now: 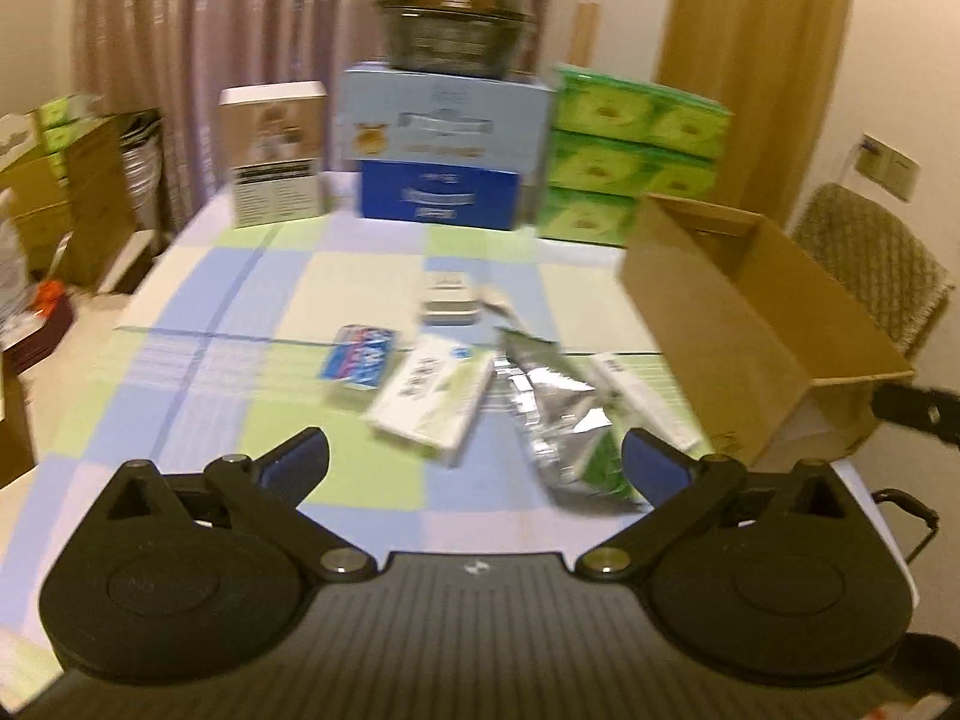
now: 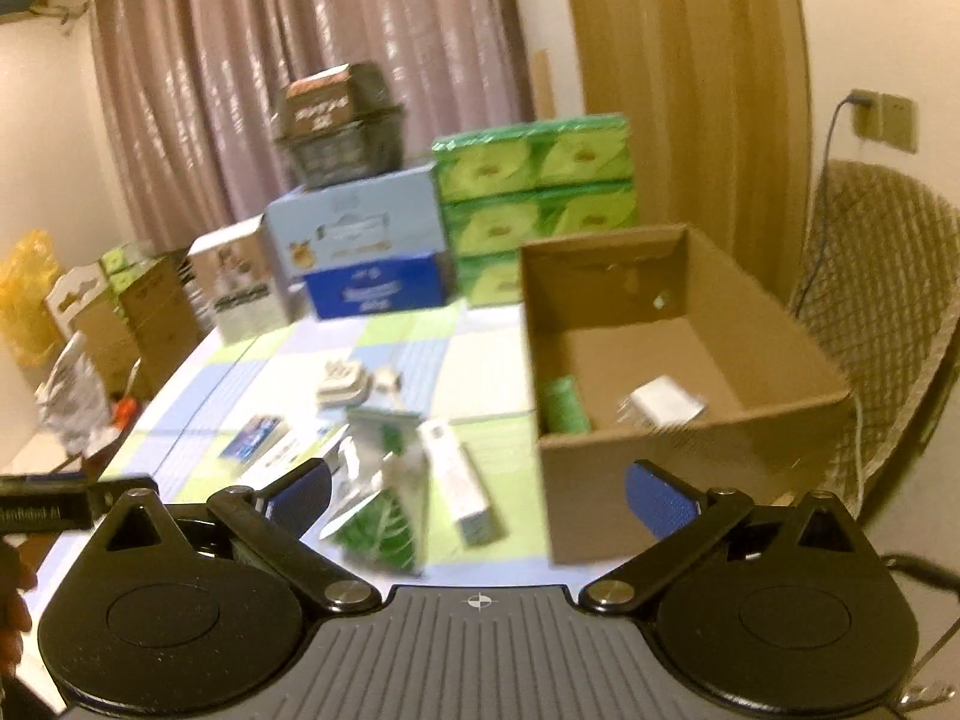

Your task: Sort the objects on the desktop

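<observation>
My left gripper point(image 1: 474, 462) is open with nothing between its blue pads, above the checked tablecloth point(image 1: 240, 312). Ahead of it lie a white and green box point(image 1: 432, 399), a silver foil pouch point(image 1: 555, 414), a blue packet point(image 1: 359, 357), a small white stacked case point(image 1: 447, 300) and a long white box point(image 1: 645, 399). The open cardboard box point(image 1: 762, 324) stands to their right. My right gripper point(image 2: 477, 495) is also open and empty. It hovers near the cardboard box point(image 2: 672, 456), which holds a green roll point(image 2: 563, 405) and a white charger point(image 2: 663, 405). The foil pouch point(image 2: 378, 516) and long white box point(image 2: 462, 492) lie left of it.
Stacked cartons point(image 1: 444, 144), a dark basket point(image 1: 453, 18), green tissue packs point(image 1: 624, 150) and a white carton point(image 1: 276, 153) line the table's far edge. A wicker chair point(image 2: 888, 312) stands behind the cardboard box. Boxes and bags crowd the floor at left point(image 2: 120, 312).
</observation>
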Motion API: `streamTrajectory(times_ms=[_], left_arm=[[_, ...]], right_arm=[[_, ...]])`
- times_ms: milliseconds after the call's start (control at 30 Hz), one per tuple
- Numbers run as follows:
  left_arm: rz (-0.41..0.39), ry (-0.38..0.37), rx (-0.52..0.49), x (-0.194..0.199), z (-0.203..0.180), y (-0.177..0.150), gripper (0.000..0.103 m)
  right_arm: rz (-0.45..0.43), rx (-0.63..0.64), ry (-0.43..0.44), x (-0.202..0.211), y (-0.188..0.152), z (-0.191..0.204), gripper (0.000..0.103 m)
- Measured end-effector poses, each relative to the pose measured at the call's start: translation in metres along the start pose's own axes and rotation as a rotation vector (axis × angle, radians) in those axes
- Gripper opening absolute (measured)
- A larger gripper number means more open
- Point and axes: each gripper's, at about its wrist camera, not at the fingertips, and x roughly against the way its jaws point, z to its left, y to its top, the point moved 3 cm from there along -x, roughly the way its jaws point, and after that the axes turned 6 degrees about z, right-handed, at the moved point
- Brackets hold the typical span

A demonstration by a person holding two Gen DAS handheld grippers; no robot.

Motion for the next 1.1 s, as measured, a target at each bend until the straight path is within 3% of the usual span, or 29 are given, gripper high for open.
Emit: streamTrajectory(times_ms=[200, 633, 867, 1100], left_arm=[[-0.01, 0.055, 0.025, 0.016, 0.034, -0.008, 0.102], [-0.027, 0.093, -0.001, 0.019, 0.056, -0.01, 0.102], [-0.003, 0.022, -0.058, 0.007, 0.055, -0.006, 0.102], [0.043, 0.006, -0.071, -0.012, 0.051, -0.005, 0.102]], right_arm=[[0.055, 0.003, 0.027, -0.006, -0.018, 0.017, 0.101], [0.09, 0.039, 0.027, -0.02, -0.027, 0.037, 0.101], [0.103, 0.048, 0.026, -0.033, -0.028, 0.038, 0.101], [0.114, 0.076, 0.022, -0.051, -0.028, 0.039, 0.101]])
